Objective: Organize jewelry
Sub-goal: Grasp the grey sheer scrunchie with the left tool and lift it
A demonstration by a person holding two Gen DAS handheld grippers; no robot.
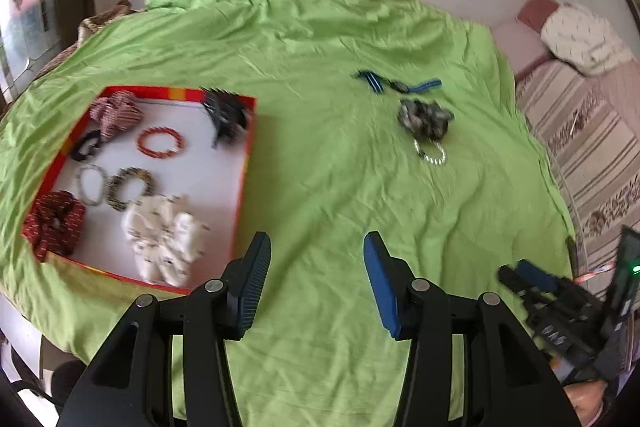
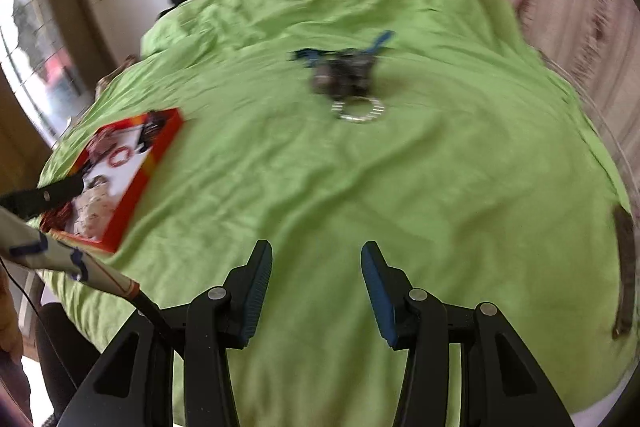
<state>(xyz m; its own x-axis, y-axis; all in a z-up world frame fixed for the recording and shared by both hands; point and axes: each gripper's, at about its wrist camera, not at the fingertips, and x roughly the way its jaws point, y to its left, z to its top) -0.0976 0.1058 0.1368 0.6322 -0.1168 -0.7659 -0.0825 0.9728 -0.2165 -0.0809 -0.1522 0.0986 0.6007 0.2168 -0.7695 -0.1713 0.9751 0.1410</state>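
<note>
Sorting jewelry: three pieces not yet in the tray

Left wrist view: my left hand-held gripper (image 1: 316, 281) hangs over bare green bedspread (image 1: 320, 39), jaws partly apart, nothing between them. Red-rimmed tray (image 1: 246, 163) lies to the left, holding scrunchies, a red bead bracelet (image 1: 161, 143), two more bracelets, a dark hair clip (image 1: 226, 117). Well apart from the tray, farther across the bed: a blue striped strap (image 1: 394, 84), a grey scrunchie (image 1: 424, 117) just below it, and a silver bead bracelet (image 1: 431, 153) touching the scrunchie's near edge. My right hand-held gripper shows at the lower right edge, blurred.

Right wrist view: my right hand-held gripper (image 2: 316, 281), jaws likewise half open and empty, points toward the same loose cluster; silver bracelet nearest, scrunchie behind it, strap behind that. Picture smeared. Tray at far left.

Risks, as I judge them:
- Bracelet and scrunchie touch, so a careless pinch may catch both or snag fabric.
- Wrinkled bedspread could be nipped with the thin bracelet.
- Tray is crowded; a drop may land on other pieces or the rim.
</note>
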